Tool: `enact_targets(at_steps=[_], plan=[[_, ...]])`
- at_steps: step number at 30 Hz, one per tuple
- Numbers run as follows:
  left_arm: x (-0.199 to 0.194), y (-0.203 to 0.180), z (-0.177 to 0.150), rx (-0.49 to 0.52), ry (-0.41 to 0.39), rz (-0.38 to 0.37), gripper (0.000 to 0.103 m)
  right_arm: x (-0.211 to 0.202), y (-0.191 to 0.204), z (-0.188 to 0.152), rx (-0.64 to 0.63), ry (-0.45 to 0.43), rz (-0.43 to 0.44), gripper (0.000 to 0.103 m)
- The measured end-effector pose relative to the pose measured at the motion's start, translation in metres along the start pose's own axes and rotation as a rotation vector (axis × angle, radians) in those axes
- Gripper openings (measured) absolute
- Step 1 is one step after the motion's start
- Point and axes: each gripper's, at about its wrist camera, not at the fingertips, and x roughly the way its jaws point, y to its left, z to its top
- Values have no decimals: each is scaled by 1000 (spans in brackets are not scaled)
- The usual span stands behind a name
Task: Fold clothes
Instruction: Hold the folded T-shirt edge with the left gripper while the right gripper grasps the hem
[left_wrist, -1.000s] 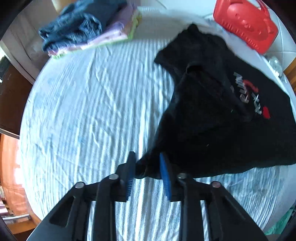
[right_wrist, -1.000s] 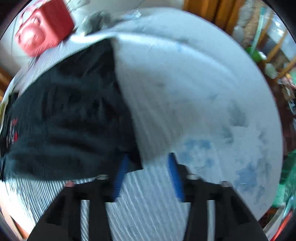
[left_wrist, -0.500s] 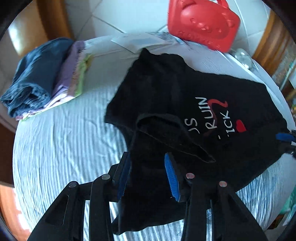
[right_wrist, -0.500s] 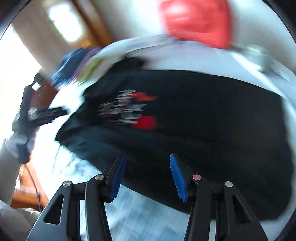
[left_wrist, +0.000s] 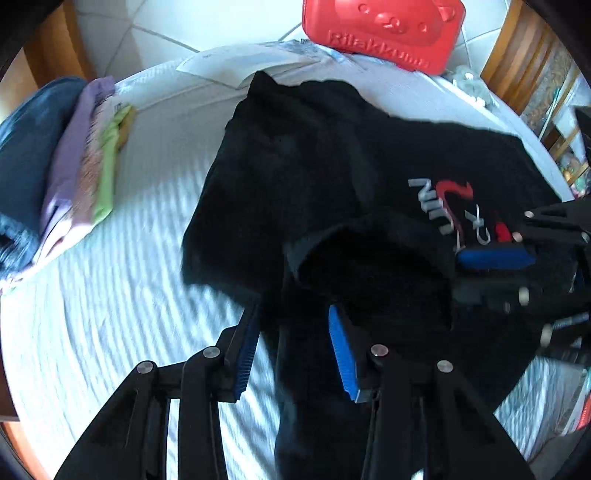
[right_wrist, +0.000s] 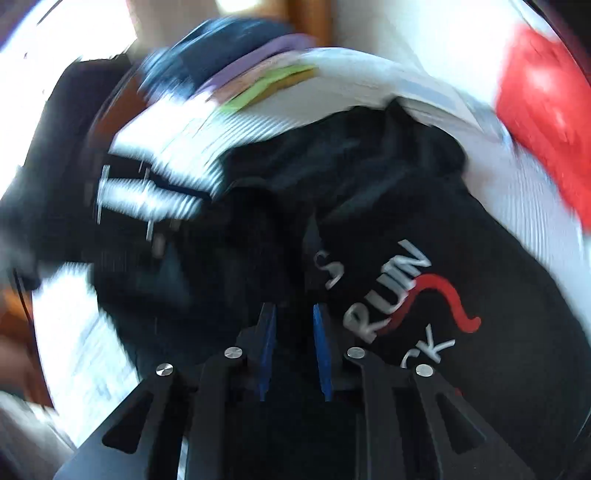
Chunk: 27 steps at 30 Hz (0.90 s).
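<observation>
A black T-shirt (left_wrist: 314, 155) with white and red lettering lies on the striped white bed; a folded-over flap rises near its middle. My left gripper (left_wrist: 293, 350) is open just above the shirt's left edge, with dark cloth between and under its blue pads. My right gripper (right_wrist: 291, 350) has its jaws narrowed around a fold of the shirt (right_wrist: 424, 240) beside the lettering; the view is blurred. The right gripper also shows in the left wrist view (left_wrist: 495, 258), low over the print.
A stack of folded clothes (left_wrist: 70, 162), blue, purple and green, sits at the bed's back left. A red plastic case (left_wrist: 380, 33) stands at the back. A sheet of paper (left_wrist: 240, 62) lies beside it. Wooden furniture (left_wrist: 517, 55) stands at the right.
Both grippers have moved in over the shirt's middle. The right gripper swung left and its jaws narrowed from wide open. The shirt's flap has lifted higher.
</observation>
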Motion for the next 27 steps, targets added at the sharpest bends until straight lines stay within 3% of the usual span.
enact_targets(at_steps=[3,5,6,7,14,16,17,22,27], plan=[[-1,15,20,-83,-18,-7,39,-8,-56,12,236,-40,-59,22],[-5,25,36,-124,-30,-13,39,-22,-94,9,345,-57,-95,34],[-6,30,45,-141,-32,-26,39,-32,-114,4,388,-70,-105,48],[-7,34,56,-153,-34,-44,39,-43,-134,-1,431,-82,-114,52],[26,34,151,-71,17,-62,42,-149,-283,-59,639,-142,-329,55],[44,32,169,-67,38,-53,43,-171,-326,-76,694,-136,-368,66],[53,31,177,-66,48,-47,43,-178,-344,-82,715,-134,-383,66],[82,31,194,-53,77,-35,43,-184,-404,-100,752,-107,-383,66],[95,21,195,-32,88,-29,43,-168,-432,-105,749,-72,-368,66]])
